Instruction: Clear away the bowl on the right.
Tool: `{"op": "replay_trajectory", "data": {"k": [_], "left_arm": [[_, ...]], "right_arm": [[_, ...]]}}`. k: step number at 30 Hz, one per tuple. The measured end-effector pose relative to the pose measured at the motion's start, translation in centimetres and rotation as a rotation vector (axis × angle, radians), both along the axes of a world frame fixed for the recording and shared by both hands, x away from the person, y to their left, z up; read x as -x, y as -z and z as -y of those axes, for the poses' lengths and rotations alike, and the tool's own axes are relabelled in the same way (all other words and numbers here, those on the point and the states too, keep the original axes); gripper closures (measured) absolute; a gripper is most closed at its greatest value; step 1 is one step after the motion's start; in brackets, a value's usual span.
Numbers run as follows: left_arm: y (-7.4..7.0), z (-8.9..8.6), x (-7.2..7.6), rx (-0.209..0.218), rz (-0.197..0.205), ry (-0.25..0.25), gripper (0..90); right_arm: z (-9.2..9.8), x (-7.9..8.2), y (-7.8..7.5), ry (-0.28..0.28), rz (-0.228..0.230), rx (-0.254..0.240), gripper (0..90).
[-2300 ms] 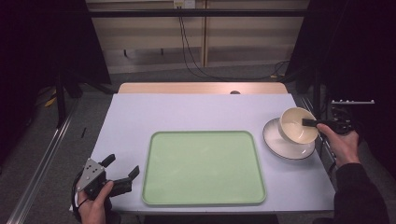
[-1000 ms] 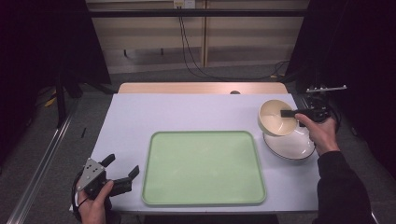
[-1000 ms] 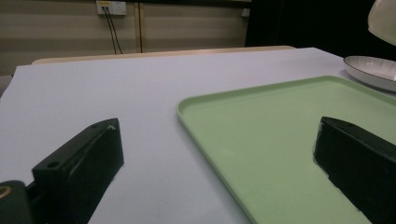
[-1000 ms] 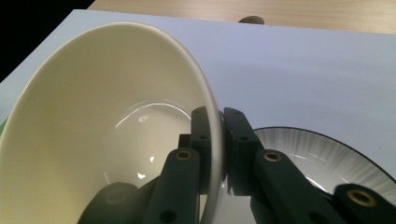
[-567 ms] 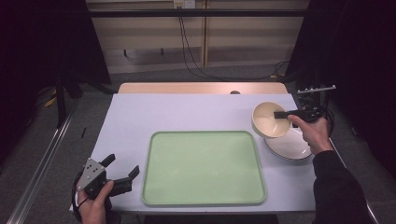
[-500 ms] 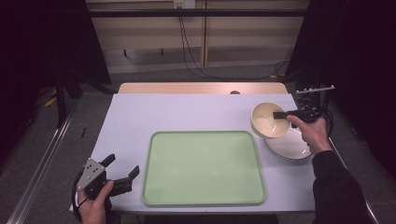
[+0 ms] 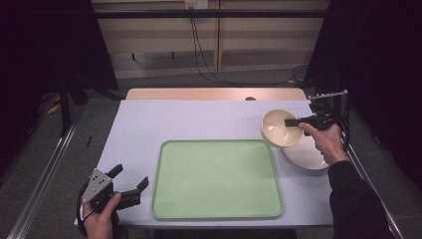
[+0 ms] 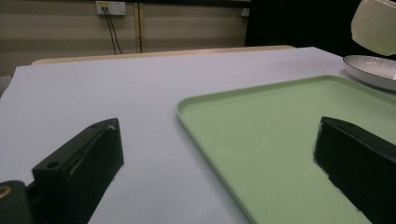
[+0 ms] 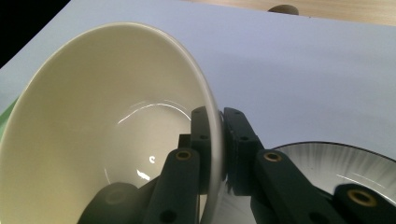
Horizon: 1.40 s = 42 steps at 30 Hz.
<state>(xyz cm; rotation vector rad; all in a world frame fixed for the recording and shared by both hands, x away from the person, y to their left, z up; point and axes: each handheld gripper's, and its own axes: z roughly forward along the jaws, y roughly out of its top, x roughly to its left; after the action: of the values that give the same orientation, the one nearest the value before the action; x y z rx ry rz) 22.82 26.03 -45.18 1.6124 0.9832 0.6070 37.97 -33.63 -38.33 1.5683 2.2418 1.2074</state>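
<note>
A cream bowl (image 7: 278, 128) hangs in the air above the table, just past the green tray's (image 7: 217, 179) far right corner. My right gripper (image 7: 293, 121) is shut on the bowl's rim, one jaw inside and one outside, as the right gripper view makes plain on the cream bowl (image 9: 107, 135) with the gripper (image 9: 215, 140) pinching its wall. Below and to the right lies a white plate (image 7: 306, 157) with nothing on it, also the plate (image 9: 345, 168) under the jaws. My left gripper (image 7: 130, 183) rests open at the table's near left corner, nothing between its jaws, facing the tray (image 8: 280, 140).
The white table (image 7: 189, 122) has a wooden strip along its far edge. The bowl (image 8: 376, 25) and plate (image 8: 373, 70) appear far off in the left gripper view. Cables hang down the back wall. A metal rail runs along the floor on the left.
The right gripper has lifted the bowl off the plate and carried it left toward the tray's far right corner. The left gripper has stayed in place.
</note>
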Motion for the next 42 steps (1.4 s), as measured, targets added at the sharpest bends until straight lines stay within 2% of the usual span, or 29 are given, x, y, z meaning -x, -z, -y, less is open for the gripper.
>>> {"op": "replay_trajectory", "data": {"k": [5, 6, 14, 32, 42], "left_arm": [[0.0, 0.0, 0.0, 0.001, 0.0, 0.0, 1.6], [0.0, 0.0, 0.0, 0.001, -0.001, 0.001, 1.6], [0.0, 0.0, 0.0, 0.003, 0.0, 0.003, 1.6], [0.0, 0.0, 0.0, -0.006, 0.001, -0.002, 1.6], [0.0, 0.0, 0.0, -0.003, 0.001, 0.005, 1.6]], "right_arm": [[-0.9, -0.2, 0.2, -0.031, 0.004, -0.007, 83.9], [-1.3, -0.3, 0.2, -0.042, 0.003, 0.006, 83.9], [-2.7, -0.6, 0.3, -0.069, -0.005, 0.01, 83.9], [-4.4, -1.4, 1.5, -0.099, -0.051, 0.028, 83.9], [-5.5, -1.7, 2.5, -0.11, -0.078, 0.054, 83.9]]}}
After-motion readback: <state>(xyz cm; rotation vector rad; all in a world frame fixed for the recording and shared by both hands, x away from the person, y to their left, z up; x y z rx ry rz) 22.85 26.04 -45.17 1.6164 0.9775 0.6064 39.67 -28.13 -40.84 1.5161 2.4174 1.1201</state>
